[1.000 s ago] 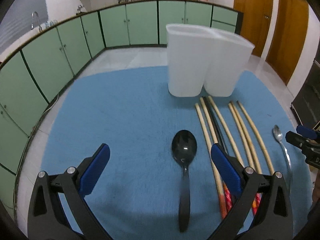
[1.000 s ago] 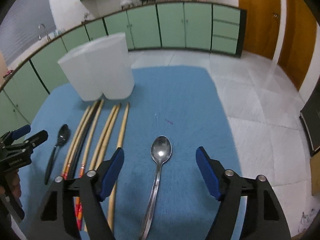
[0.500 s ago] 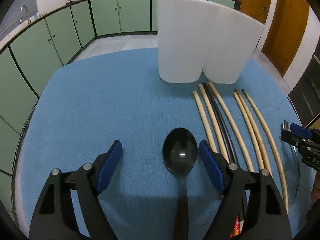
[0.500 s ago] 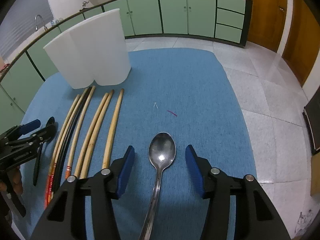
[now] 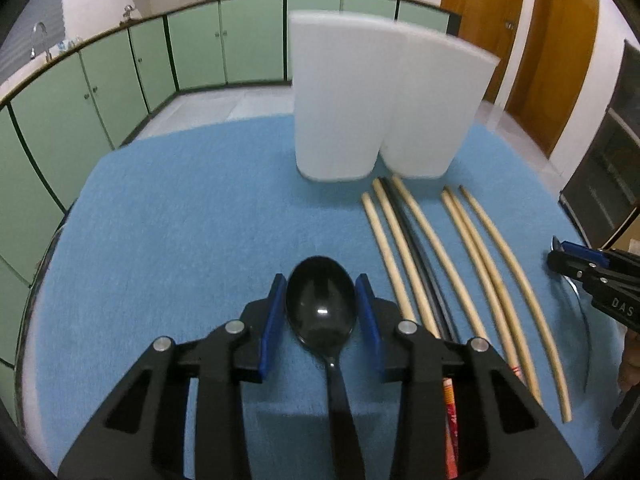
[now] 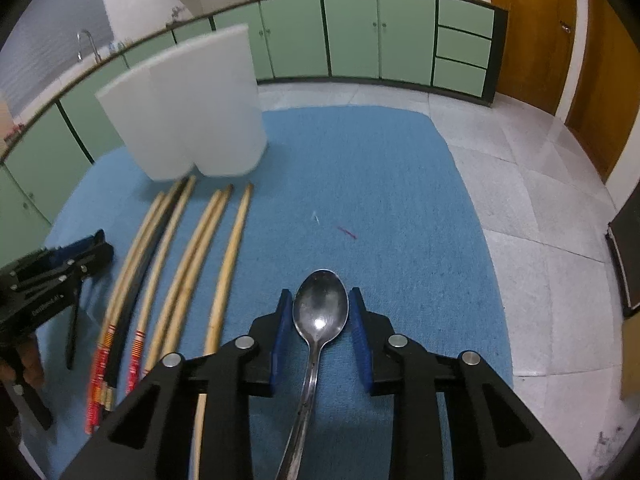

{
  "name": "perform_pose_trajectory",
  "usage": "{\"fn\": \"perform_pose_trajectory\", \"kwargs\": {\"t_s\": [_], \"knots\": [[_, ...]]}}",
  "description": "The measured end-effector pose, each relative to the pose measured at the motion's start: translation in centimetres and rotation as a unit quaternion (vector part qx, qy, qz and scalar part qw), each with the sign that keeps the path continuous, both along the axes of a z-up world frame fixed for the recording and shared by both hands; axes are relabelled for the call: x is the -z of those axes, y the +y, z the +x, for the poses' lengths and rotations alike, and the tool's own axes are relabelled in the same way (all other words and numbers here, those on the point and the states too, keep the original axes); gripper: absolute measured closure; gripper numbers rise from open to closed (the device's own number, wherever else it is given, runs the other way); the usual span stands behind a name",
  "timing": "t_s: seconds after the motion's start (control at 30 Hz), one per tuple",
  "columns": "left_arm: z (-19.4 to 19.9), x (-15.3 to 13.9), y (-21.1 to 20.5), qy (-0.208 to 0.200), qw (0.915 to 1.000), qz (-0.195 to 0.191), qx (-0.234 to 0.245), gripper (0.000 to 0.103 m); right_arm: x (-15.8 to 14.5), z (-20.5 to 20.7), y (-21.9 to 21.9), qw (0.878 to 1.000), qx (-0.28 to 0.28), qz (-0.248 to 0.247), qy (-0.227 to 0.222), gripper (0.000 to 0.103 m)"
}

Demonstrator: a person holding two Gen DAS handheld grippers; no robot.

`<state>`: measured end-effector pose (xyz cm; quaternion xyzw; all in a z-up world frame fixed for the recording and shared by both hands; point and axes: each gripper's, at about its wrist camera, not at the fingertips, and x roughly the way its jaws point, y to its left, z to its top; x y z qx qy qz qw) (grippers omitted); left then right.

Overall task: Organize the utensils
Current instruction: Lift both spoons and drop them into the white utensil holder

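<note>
A black plastic spoon [image 5: 321, 312] lies on the blue mat. My left gripper [image 5: 321, 284] has its blue pads closed against the sides of the spoon's bowl. A metal spoon [image 6: 320, 312] lies on the mat too, and my right gripper [image 6: 320, 298] is closed on its bowl the same way. Several wooden chopsticks [image 5: 460, 252] and one black one lie side by side between the two spoons; they also show in the right wrist view [image 6: 192, 248]. A white two-compartment holder [image 5: 380, 104] stands upright behind them, also seen from the right wrist [image 6: 192, 108].
The blue mat [image 5: 180, 220] covers a round table. Its right edge [image 6: 480, 240] drops to a tiled floor. Green kitchen cabinets [image 5: 200, 44] run along the back. The right gripper shows at the left wrist view's right edge [image 5: 592, 272].
Both grippers moved forward and down over the spoons, and their jaws narrowed from wide open to closed on the spoon bowls.
</note>
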<state>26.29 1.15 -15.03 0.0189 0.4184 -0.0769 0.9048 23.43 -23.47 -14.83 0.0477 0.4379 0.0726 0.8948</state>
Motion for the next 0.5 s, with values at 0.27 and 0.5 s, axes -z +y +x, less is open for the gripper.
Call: {"fn": "perform_pose_trajectory", "kwargs": {"t_s": [0.27,0.5], "knots": [[-2.0,-6.9,0.5,-0.129,0.9909,-0.039,-0.006,0.069,-7.1,-0.9,-1.5,0.992,-0.009,0.049,-0.115,0.075],[-1.0,-13.5,-0.9,-0.228,0.9705,-0.078,-0.003,0.069,-14.0,1.2,-1.5,0.975,-0.034,0.086,-0.202,0.075]]}}
